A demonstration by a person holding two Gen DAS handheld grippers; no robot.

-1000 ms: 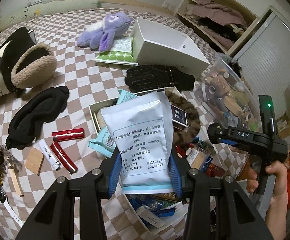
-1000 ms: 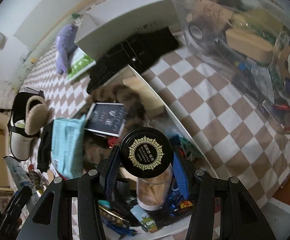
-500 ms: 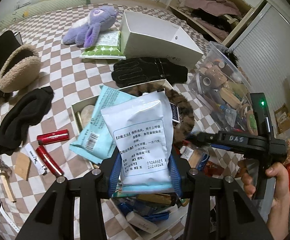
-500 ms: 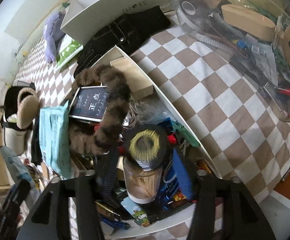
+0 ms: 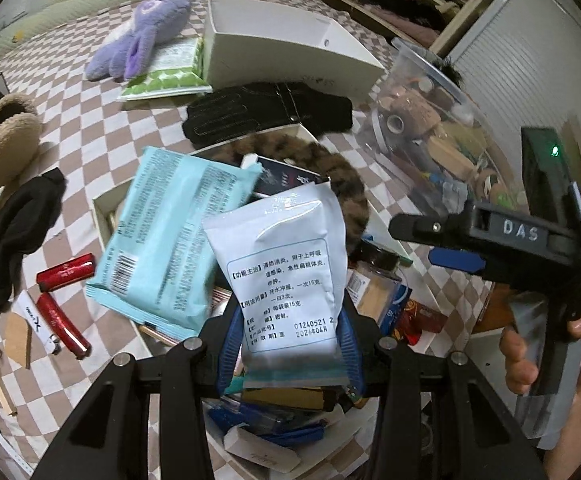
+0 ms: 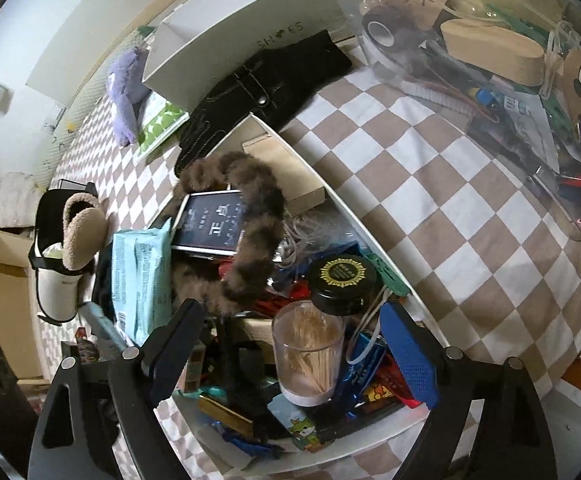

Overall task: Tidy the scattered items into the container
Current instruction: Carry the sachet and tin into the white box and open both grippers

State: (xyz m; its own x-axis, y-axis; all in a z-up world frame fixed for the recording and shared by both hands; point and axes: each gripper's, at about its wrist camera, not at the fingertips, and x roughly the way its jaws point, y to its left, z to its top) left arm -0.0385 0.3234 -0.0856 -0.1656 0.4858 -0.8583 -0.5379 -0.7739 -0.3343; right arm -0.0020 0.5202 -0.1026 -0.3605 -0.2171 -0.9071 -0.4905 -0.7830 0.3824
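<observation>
Released: the toothpick jar, clamped a second ago in the right gripper, now stands on the clutter inside the white box, tilted a little, its black lid leaning away. Right jaws have just been opening and stand wide, blue pads clear of the glass on both sides, though the jar sits between them.

Left gripper has come forward and lower over the box, jaws closed on the bottom edge of the white sachet. Sachet hangs above the box contents, just over the teal packet and the furry brown band (already in).

Judgement: jar is delivered; the sachet is next, and looks about placed for a drop.

Not yet tidied on the checked cloth: two red tubes, black sock, black glove, purple plush, green packet. The box looks near full, so later items may slide off.
</observation>
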